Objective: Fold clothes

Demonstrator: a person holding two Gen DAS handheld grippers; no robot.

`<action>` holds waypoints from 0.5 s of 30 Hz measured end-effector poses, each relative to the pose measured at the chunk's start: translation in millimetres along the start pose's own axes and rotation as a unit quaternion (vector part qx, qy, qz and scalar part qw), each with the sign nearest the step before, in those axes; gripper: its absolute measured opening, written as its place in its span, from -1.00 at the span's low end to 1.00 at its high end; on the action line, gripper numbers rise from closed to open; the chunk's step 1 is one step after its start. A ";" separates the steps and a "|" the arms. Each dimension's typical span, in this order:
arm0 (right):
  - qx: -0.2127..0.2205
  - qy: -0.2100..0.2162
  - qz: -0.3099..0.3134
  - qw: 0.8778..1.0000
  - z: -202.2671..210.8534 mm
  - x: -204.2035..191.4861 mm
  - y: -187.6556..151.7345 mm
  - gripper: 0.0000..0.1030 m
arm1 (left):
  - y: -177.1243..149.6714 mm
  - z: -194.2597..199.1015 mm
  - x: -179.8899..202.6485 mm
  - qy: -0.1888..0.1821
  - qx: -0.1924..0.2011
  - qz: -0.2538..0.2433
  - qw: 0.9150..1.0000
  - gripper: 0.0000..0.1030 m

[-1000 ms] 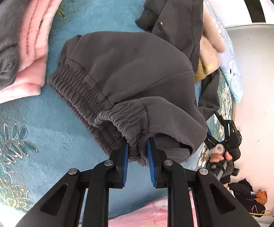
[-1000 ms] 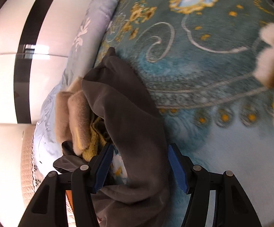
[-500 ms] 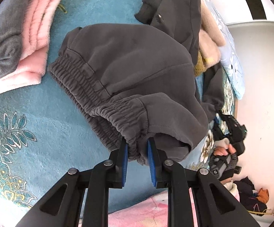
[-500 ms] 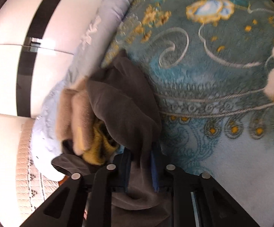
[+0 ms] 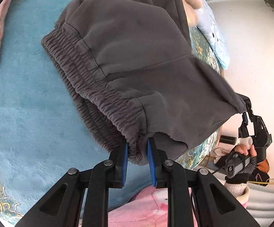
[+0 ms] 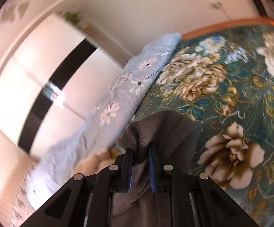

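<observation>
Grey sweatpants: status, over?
Left claw shut on waistband of grey sweatpants. Right claw shut on their far end, stretched above blue blanket. Nothing in the way.

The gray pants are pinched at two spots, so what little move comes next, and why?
Probably pull the two grippers apart. The left gripper pinches the waistband and the right gripper a far edge, yet the gray pants sag, bunched, over the blue blanket.
</observation>
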State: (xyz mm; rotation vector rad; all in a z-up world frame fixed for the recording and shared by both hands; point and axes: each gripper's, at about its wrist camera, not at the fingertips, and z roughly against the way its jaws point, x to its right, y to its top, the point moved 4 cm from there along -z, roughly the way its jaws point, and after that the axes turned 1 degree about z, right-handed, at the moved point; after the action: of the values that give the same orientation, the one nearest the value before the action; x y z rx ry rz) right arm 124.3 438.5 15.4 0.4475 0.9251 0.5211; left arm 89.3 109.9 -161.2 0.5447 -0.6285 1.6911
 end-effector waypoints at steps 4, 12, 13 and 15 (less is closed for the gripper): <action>-0.142 0.028 0.001 0.989 -51.9 -3.7 -36.4 -0.62 | 4.1 3.6 -4.7 -0.005 0.003 0.011 1.000 -0.61; -0.243 0.029 0.031 0.969 -85.2 -9.8 -74.3 -0.43 | 1.4 -9.6 -3.9 0.011 -0.018 0.005 1.000 -0.60; -0.246 0.031 0.025 0.969 -83.9 -8.6 -74.9 -0.37 | 0.4 -9.5 -5.5 0.011 -0.020 0.006 1.000 -0.60; -0.249 0.038 0.008 0.968 -80.2 -5.0 -73.9 -0.14 | -0.8 -9.2 -7.7 0.011 -0.023 0.004 1.000 -0.59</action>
State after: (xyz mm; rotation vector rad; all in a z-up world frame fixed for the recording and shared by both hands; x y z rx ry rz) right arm 71.4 388.4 -65.9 -0.0207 0.8275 0.7640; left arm 91.3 110.6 -173.0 0.4896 -0.6527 1.6836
